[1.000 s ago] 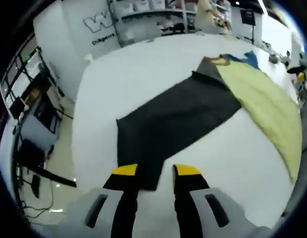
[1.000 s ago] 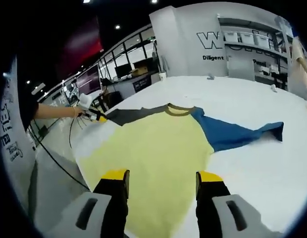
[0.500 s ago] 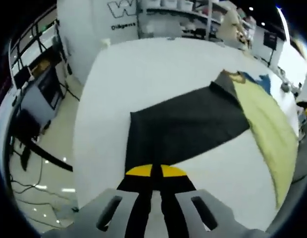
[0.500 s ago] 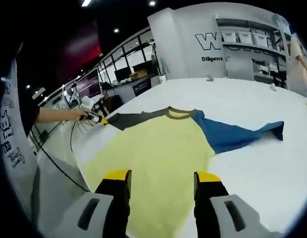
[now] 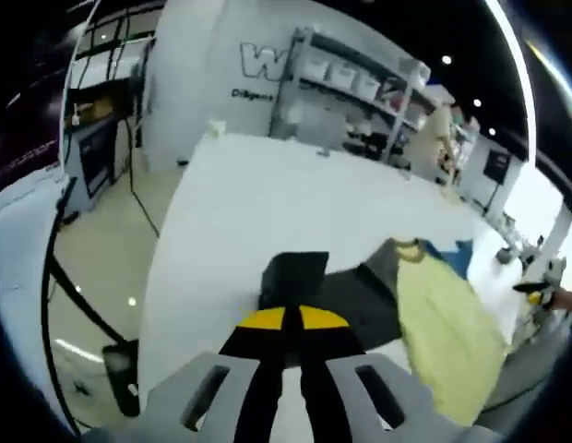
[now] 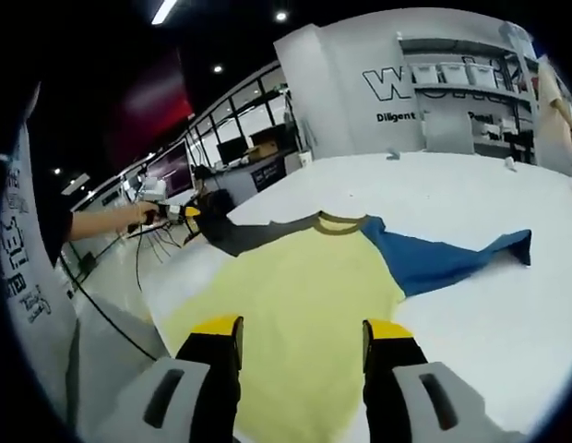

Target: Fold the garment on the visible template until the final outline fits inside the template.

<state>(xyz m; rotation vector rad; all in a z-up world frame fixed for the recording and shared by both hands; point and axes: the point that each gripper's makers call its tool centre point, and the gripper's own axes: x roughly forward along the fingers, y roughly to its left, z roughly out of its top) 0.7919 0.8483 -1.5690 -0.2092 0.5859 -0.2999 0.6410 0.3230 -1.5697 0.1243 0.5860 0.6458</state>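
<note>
Garment (image 6: 304,295) on white table (image 6: 470,323), left hand-held gripper (image 5: 283,318) clamped on its dark sleeve (image 5: 295,277), right hand-held gripper (image 6: 302,330) apart above it

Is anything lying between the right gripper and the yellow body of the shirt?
Nothing visible does. The right gripper is open with the shirt spread flat on the white table just ahead of its jaws, and no other object lies on the cloth there.

Left tool (image 5: 284,318) clamped on dark sleeve (image 5: 300,277) above white table (image 5: 268,185).
</note>
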